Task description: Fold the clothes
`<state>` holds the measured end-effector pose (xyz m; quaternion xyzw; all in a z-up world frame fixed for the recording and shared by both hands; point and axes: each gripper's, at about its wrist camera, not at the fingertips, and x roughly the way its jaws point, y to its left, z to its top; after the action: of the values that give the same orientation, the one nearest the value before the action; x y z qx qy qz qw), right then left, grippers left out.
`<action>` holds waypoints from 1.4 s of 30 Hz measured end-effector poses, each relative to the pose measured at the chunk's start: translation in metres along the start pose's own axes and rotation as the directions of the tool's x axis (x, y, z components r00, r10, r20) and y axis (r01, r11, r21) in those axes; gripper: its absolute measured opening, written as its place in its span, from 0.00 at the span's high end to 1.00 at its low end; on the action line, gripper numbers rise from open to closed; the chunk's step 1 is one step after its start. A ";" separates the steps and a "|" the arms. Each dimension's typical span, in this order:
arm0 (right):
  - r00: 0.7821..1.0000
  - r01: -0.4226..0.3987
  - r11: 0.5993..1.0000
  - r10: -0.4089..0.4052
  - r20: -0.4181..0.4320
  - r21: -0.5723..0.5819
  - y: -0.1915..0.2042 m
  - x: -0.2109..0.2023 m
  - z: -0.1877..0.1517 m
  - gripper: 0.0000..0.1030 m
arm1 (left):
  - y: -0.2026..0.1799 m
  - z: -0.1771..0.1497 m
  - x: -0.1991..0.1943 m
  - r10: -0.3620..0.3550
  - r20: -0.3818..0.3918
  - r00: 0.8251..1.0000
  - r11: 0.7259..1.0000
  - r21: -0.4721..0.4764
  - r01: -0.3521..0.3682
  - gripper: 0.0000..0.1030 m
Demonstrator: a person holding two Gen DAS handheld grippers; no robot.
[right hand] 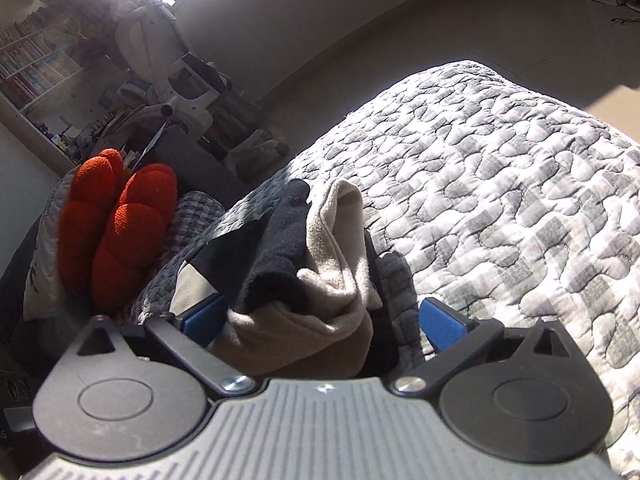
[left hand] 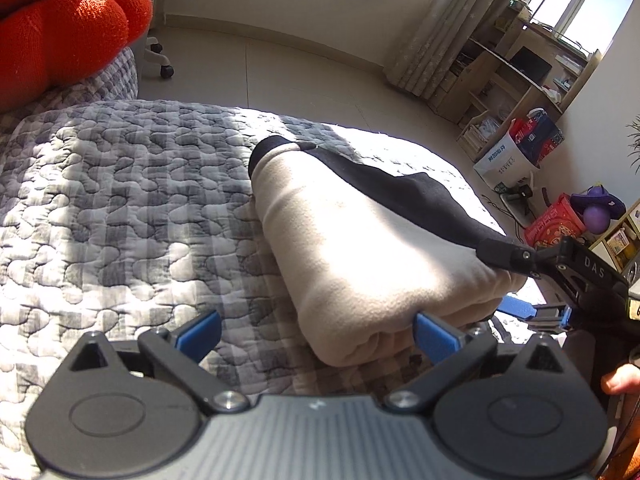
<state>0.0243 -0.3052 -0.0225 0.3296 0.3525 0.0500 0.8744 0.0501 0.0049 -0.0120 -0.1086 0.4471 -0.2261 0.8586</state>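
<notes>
One folded beige-and-black fleece garment (left hand: 360, 248), lying on a grey-and-white checked quilted bedspread (left hand: 120, 200) in a patch of sun. Two grippers: left gripper (left hand: 318, 334) with blue pads spread wide, released, one pad touching the garment's near fold, the other over bare quilt; right gripper (right hand: 322, 326) likewise agape, bunched fleece sitting between its pads, nothing clamped. One knotted orange knitted cushion (right hand: 116, 232) at the bed's far end. One white office chair (right hand: 168, 72) beyond, near one bookshelf (right hand: 32, 64).
</notes>
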 end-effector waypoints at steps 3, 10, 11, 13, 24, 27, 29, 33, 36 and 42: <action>1.000 -0.011 1.000 0.011 -0.001 0.020 -0.002 0.003 0.001 0.00 | 0.004 0.002 0.006 -0.035 -0.012 0.999 0.999 -0.041 0.034 0.01; 0.999 -0.052 0.997 0.051 0.018 0.053 -0.007 0.006 0.005 0.00 | 0.014 0.006 0.017 -0.173 -0.014 0.985 0.977 -0.126 0.170 0.01; 0.998 -0.060 0.996 0.059 0.018 0.064 -0.008 0.007 0.006 0.00 | 0.017 0.006 0.020 -0.210 -0.015 0.978 0.968 -0.147 0.205 0.01; 0.997 -0.073 0.994 0.072 0.016 0.083 -0.010 0.008 0.009 0.00 | 0.023 0.006 0.024 -0.280 -0.015 0.960 0.943 -0.188 0.273 0.01; 0.997 -0.075 0.995 0.074 0.024 0.072 -0.001 0.020 0.012 0.00 | 0.049 0.004 0.042 -0.381 0.100 0.919 0.834 -0.391 0.389 0.01; 0.998 -0.047 0.998 0.046 0.034 0.047 0.003 0.022 0.012 0.08 | 0.039 0.004 0.047 -0.356 0.135 0.925 0.839 -0.390 0.380 0.03; 0.999 -0.025 0.999 0.023 0.036 0.032 0.005 0.024 0.011 0.20 | 0.030 0.005 0.052 -0.317 0.147 0.937 0.855 -0.384 0.349 0.11; 0.999 0.015 0.999 -0.014 0.029 -0.039 0.012 0.024 0.007 0.41 | 0.011 0.009 0.057 -0.192 0.147 0.970 0.912 -0.337 0.232 0.51; 0.999 0.029 0.994 -0.024 0.043 -0.103 0.020 0.021 0.002 0.50 | -0.003 0.013 0.051 -0.128 0.169 0.977 0.952 -0.255 0.169 0.57; 0.998 -0.011 0.993 0.017 0.053 -0.119 0.034 0.011 0.000 0.53 | -0.001 0.030 0.014 -0.080 0.203 0.976 0.975 -0.187 0.119 0.60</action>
<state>0.0381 -0.2751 -0.0080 0.2808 0.3231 0.0680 0.9012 0.0813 -0.0034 -0.0048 -0.2377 0.3754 -0.2118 0.8705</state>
